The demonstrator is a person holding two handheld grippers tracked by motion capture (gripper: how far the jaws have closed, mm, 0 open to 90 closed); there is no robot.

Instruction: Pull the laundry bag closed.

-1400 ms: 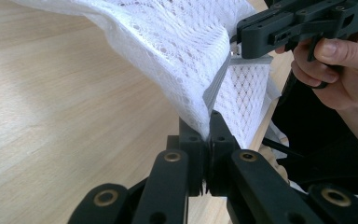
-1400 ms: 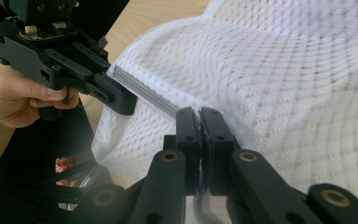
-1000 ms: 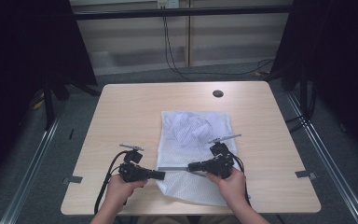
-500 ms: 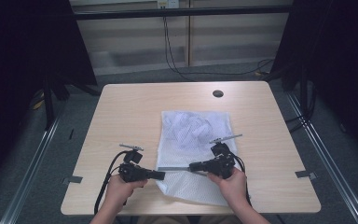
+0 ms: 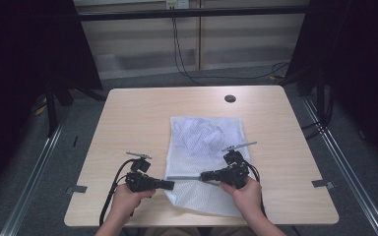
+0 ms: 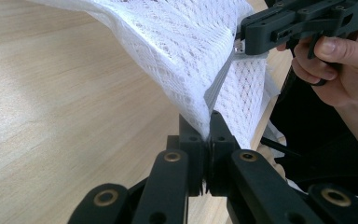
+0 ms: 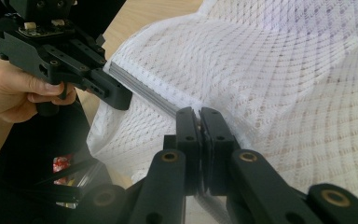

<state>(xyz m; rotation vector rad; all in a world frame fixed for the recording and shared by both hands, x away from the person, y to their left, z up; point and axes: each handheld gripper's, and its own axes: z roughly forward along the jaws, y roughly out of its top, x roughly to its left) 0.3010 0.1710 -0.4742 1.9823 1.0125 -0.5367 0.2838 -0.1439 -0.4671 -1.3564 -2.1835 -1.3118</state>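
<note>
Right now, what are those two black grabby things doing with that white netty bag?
A person holds a black two-jaw gripper in each hand at a light wooden table. The left gripper and the right gripper are both shut on the white mesh laundry bag, pinching its grey zipper strip at two spots and pulling it taut between them.

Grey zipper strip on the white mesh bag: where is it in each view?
High view: the grey zipper strip runs level across the near part of the white mesh laundry bag, between the two hand-held grippers.
Left gripper view: centre, rising from the shut jaws up to the right.
Right gripper view: left of centre, slanting down to the jaws.
Shared landmark: the light wooden table.
</note>
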